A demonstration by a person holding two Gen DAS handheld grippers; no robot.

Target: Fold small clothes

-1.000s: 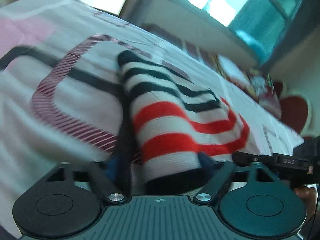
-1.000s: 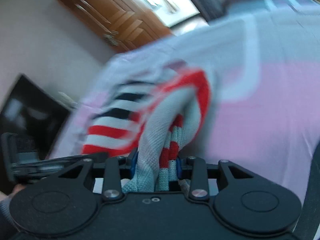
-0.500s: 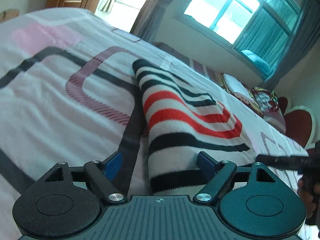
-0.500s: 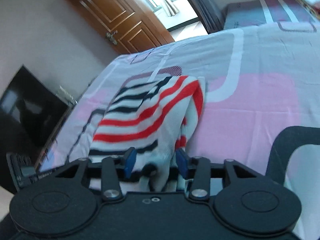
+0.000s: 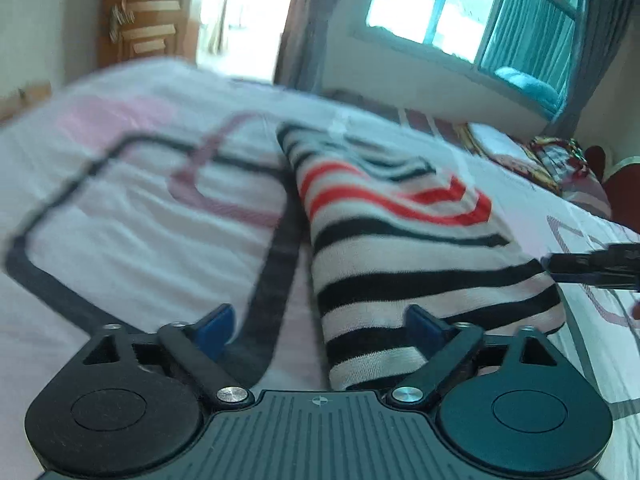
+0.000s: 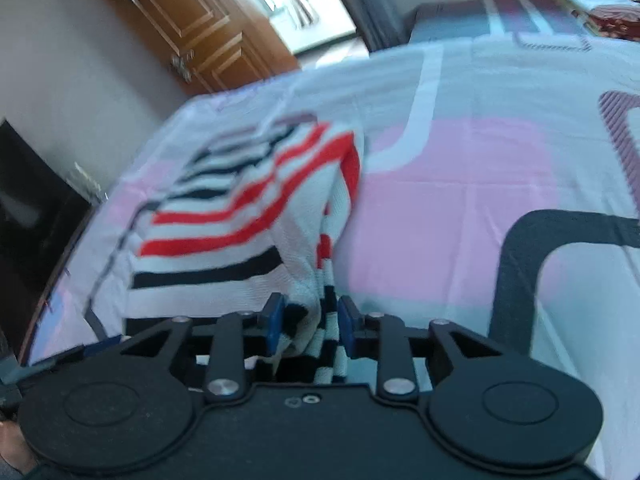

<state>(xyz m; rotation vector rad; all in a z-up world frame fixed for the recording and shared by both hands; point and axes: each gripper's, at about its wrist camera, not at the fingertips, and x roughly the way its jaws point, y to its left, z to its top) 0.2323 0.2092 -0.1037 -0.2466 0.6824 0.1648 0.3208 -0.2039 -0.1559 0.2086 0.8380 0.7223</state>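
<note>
A small knit sweater [image 5: 400,248] with red, black and white stripes lies folded on the bed [image 5: 120,240]. My left gripper [image 5: 320,326] hovers at its near hem with jaws opening wide; the hem lies between the fingers beside the right pad [image 5: 424,324], and neither pad presses it. In the right wrist view the sweater [image 6: 240,220] drapes up to my right gripper [image 6: 310,320]. Its jaws are opening, with a bunched striped edge filling the gap between its blue pads [image 6: 276,320]. The right gripper's dark body pokes in at the left wrist view's right edge.
The bed sheet [image 6: 460,200] is white and pink with dark and maroon looping bands. A wooden door [image 6: 192,32] stands beyond the bed's far end. Folded bedding and pillows [image 5: 560,160] lie at the headboard under a window [image 5: 480,8]. A dark screen [image 6: 28,208] stands to the left.
The left gripper has let go of the sweater's hem, spread wider and drawn back. The sweater has settled from a raised fold to lying flat. The right gripper still has the bunched edge between its pads.
</note>
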